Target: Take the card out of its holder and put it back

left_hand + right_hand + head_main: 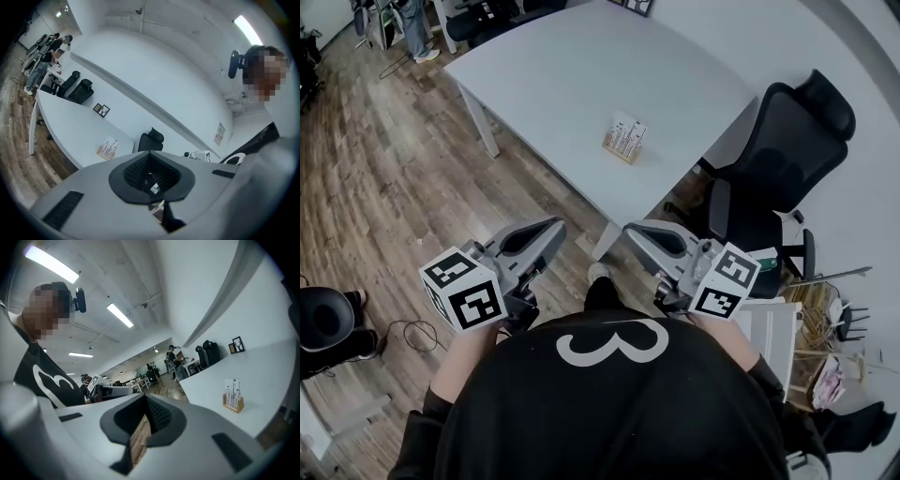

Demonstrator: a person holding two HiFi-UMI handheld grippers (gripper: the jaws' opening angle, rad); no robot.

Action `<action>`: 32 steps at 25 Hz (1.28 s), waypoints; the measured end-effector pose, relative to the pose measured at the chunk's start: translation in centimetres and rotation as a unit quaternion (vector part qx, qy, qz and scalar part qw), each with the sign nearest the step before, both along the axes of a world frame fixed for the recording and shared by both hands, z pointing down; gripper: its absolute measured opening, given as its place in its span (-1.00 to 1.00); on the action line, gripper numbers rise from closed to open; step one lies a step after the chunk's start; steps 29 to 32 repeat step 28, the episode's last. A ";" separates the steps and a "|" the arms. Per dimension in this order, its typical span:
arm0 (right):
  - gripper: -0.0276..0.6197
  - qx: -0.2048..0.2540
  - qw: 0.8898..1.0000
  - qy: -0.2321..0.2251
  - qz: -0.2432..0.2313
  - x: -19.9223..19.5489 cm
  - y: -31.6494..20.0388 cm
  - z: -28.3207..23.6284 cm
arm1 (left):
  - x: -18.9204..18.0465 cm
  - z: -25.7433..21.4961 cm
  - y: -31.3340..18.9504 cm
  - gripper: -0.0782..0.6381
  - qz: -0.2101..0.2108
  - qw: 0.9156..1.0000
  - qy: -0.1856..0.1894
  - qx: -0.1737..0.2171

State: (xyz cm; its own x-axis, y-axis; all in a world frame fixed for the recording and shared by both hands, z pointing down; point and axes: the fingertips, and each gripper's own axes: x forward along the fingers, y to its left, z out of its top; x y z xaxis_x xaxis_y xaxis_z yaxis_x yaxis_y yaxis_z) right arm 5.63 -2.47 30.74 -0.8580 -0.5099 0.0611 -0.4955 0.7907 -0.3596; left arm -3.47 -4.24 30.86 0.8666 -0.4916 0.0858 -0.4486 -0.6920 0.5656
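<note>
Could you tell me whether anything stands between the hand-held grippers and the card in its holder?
Nothing visible does: only bare table and floor lie between the card in its holder and the left hand-held gripper or the right hand-held gripper.

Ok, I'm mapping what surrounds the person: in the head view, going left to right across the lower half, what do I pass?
Black seat at the left edge → left gripper → right gripper → black office chair. The card holder on the table sits above the right gripper's jaws, so I leave it out.
</note>
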 end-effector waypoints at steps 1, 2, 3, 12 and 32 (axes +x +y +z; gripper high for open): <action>-0.89 0.001 1.000 0.003 -0.004 -0.4 0.4 0.1 | -0.2 -0.1 0.4 -0.74 0.000 1.000 0.000 0.002; -0.89 0.000 1.000 0.005 -0.007 -0.7 0.8 0.2 | -0.4 -0.1 0.8 -0.74 -0.001 1.000 0.000 0.003; -0.89 -0.002 1.000 0.007 -0.008 -1.0 1.2 0.3 | -0.6 -0.1 1.1 -0.74 -0.002 1.000 0.000 0.004; -0.89 -0.018 1.000 0.008 -0.001 -1.6 3.0 1.0 | -0.8 -0.1 3.2 -0.74 0.005 1.000 0.003 0.001; -0.89 -0.028 0.999 -0.005 0.021 -1.0 5.8 1.4 | -0.3 0.4 5.6 -0.74 0.024 1.000 0.002 -0.008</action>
